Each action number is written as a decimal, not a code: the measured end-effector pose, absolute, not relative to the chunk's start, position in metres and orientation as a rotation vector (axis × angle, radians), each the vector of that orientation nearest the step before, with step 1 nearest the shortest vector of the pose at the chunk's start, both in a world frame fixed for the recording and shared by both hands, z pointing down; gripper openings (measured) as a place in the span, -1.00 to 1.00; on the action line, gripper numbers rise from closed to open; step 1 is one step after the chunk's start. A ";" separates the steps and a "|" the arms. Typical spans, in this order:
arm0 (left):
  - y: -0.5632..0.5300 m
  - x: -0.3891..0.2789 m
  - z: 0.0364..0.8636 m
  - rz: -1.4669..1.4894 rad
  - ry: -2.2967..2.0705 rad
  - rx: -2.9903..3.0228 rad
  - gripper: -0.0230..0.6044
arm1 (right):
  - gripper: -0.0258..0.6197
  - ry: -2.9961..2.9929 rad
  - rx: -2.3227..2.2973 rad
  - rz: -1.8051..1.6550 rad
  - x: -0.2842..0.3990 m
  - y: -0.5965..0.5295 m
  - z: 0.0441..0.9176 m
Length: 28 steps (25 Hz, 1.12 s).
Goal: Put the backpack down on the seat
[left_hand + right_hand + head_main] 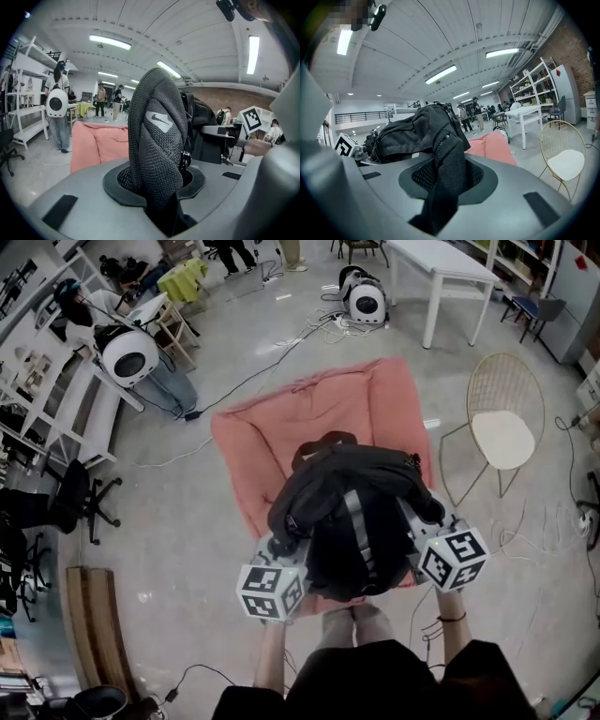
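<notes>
The left gripper [281, 568] and right gripper [441, 538] are each clamping 1 strap of the backpack [352, 512], hanging above the seat [309, 418].

Between the grey left gripper [157, 187] and right gripper [440, 187], with black-and-white marker cubes, the backpack [352, 479] is black with a grey stripe; the seat [347, 404] beyond them is salmon pink, the wire chair [507, 381] rightward gold with a cream pad.
</notes>
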<state>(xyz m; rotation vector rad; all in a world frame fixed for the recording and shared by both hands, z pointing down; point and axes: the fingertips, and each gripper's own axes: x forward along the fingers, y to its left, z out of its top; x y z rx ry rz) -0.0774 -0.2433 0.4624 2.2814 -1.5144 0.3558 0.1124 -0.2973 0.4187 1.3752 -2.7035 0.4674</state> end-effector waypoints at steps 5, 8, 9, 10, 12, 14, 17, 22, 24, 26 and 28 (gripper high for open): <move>-0.276 -0.086 0.490 0.415 -1.477 2.241 -0.53 | -0.60 -2.672 1.356 0.531 0.102 -0.332 0.446; -0.295 -0.096 0.508 0.424 -1.464 2.214 -0.53 | -0.60 -2.642 1.353 0.561 0.092 -0.352 0.464; -0.302 -0.099 0.514 0.428 -1.458 2.207 -0.53 | -0.60 -2.633 1.352 0.573 0.088 -0.359 0.470; -0.308 -0.102 0.522 0.433 -1.449 2.199 -0.53 | -0.60 -2.623 1.349 0.587 0.085 -0.366 0.478; -0.319 -0.105 0.538 0.447 -1.428 2.180 -0.53 | -0.60 -2.599 1.342 0.617 0.081 -0.378 0.495; -0.331 -0.106 0.554 0.465 -1.405 2.163 -0.53 | -0.60 -2.573 1.344 0.650 0.079 -0.390 0.512; -0.348 -0.107 0.570 0.486 -1.379 2.151 -0.53 | -0.60 -2.543 1.353 0.691 0.079 -0.404 0.531; -0.379 -0.101 0.587 0.516 -1.338 2.164 -0.53 | -0.60 -2.503 1.400 0.727 0.086 -0.432 0.553; -0.393 -0.099 0.591 0.521 -1.333 2.174 -0.53 | -0.60 -2.490 1.417 0.736 0.089 -0.444 0.560; -0.407 -0.100 0.594 0.519 -1.338 2.176 -0.53 | -0.60 -2.487 1.418 0.742 0.088 -0.457 0.565; -0.419 -0.101 0.597 0.516 -1.343 2.174 -0.53 | -0.60 -2.491 1.410 0.742 0.087 -0.468 0.570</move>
